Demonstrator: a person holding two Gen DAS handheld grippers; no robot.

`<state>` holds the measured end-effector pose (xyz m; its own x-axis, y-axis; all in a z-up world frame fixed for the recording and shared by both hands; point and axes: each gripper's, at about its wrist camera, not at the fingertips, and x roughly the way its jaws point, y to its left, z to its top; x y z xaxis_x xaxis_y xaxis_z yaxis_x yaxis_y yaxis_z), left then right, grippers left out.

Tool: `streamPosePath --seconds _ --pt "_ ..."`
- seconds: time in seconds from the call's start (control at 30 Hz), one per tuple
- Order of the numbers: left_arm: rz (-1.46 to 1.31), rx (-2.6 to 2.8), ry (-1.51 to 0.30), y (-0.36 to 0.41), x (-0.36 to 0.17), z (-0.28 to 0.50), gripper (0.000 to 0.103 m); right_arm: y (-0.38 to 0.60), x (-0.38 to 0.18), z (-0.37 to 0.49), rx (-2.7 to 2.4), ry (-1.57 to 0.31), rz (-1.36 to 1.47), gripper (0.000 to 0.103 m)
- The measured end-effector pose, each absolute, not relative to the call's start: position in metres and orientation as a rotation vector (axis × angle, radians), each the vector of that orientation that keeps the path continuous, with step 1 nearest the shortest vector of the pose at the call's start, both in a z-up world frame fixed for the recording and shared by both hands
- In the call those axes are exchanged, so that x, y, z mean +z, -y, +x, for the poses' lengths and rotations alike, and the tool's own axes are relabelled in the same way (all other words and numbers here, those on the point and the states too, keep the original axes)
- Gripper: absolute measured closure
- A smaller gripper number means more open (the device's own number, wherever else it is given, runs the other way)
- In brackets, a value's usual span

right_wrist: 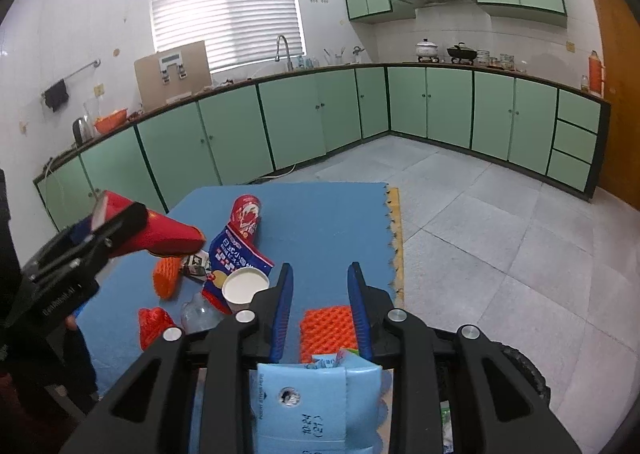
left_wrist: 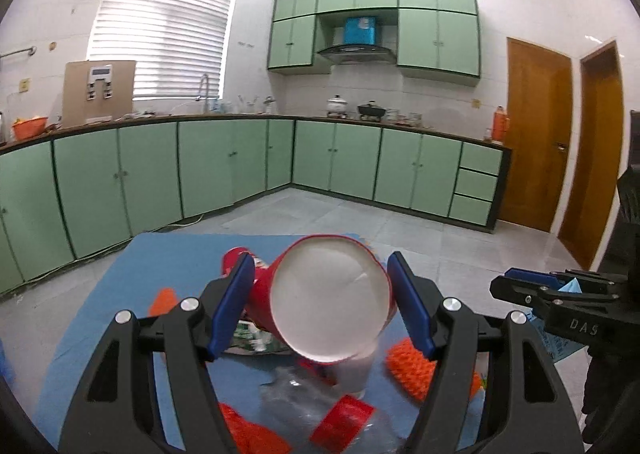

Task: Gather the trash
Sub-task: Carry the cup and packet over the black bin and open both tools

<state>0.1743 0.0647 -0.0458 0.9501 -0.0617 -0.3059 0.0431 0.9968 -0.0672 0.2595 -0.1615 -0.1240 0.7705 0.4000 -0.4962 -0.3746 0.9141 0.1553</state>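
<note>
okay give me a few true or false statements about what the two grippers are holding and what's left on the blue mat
1. The left gripper holds a red paper cup. True.
2. That cup stands on the blue mat. False: it is lifted clear of the mat and tilted.
3. The right gripper holds a light blue packet. True.
4. A white cup still lies on the mat. True.
5. The mat holds no orange foam netting. False: several orange foam net pieces lie there.
6. The kitchen cabinets are brown. False: the cabinets are green.
</note>
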Motion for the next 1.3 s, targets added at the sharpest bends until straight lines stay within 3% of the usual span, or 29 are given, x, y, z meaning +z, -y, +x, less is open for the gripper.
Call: streamPosePath --seconds 0.23,0.33,0.83,1.0,1.07,1.17,1.3 --pt "-0.062 -0.111 -0.316 -0.041 -0.048 0.181 0.037 0.188 -0.119 0.259 0.375 -0.541 0.077 0.076" --pt "-0.064 -0.152 -0.322 -0.027 -0.050 0.187 0.037 0.204 -0.116 0.257 0.335 -0.536 0.075 0.088" --pt "-0.037 -0.389 -0.382 0.085 -0.080 0.221 0.037 0.312 -0.150 0.271 0.090 -0.593 0.125 0.088" --pt "-0.031 -0.460 -0.433 0.118 -0.095 0.235 0.036 0.340 -0.156 0.274 0.059 -0.603 0.156 0.078" --pt "-0.018 -0.490 -0.467 0.131 -0.103 0.240 0.035 0.352 -0.159 0.273 0.036 -0.601 0.172 0.061" --pt "-0.014 -0.532 -0.518 0.144 -0.116 0.246 0.033 0.368 -0.159 0.267 0.012 -0.587 0.208 0.044" --pt "-0.002 -0.549 -0.547 0.152 -0.125 0.246 0.021 0.386 -0.157 0.255 -0.036 -0.563 0.227 0.036"
